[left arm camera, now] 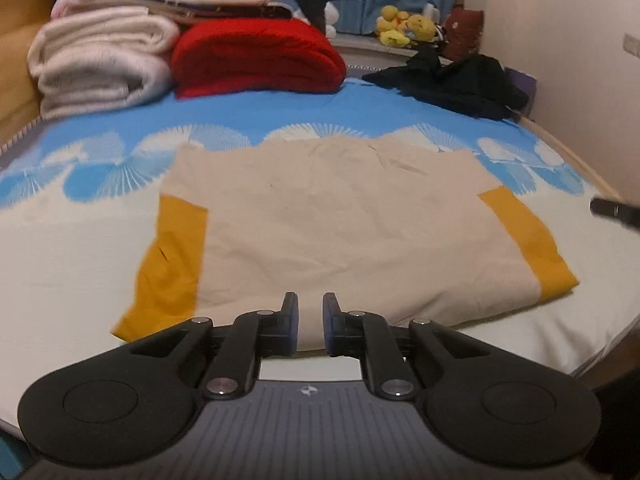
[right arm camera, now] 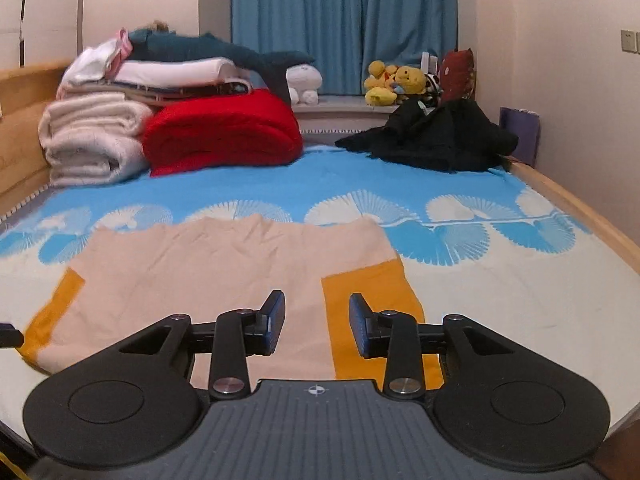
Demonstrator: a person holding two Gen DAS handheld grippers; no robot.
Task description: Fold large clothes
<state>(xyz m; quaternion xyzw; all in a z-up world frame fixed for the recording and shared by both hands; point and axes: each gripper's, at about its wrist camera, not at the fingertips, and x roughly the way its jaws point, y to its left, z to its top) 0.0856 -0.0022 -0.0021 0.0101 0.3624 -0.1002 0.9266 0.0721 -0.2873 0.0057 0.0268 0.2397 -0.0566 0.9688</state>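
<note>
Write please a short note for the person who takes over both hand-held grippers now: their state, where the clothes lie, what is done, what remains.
Left hand-held gripper: jaws narrowly apart, holding nothing.
Right hand-held gripper: open, holding nothing.
Beige cloth garment with mustard-yellow sleeves: flat on the blue-and-white patterned bedsheet, apparently folded once.
Crumpled black garment: far right corner, unfolded.
Left: fold the beige garment smaller; then the black one.

One beige garment (left arm camera: 320,232) with two yellow sleeves lay mid-frame on one bed (left arm camera: 60,280). At upper left sat one red blanket (left arm camera: 256,60) and one cream blanket (left arm camera: 100,64), with a stack of folded linens above. One black clothes heap (left arm camera: 460,80) lay upper right, beside a cluster of yellow plush toys (left arm camera: 404,26).
</note>
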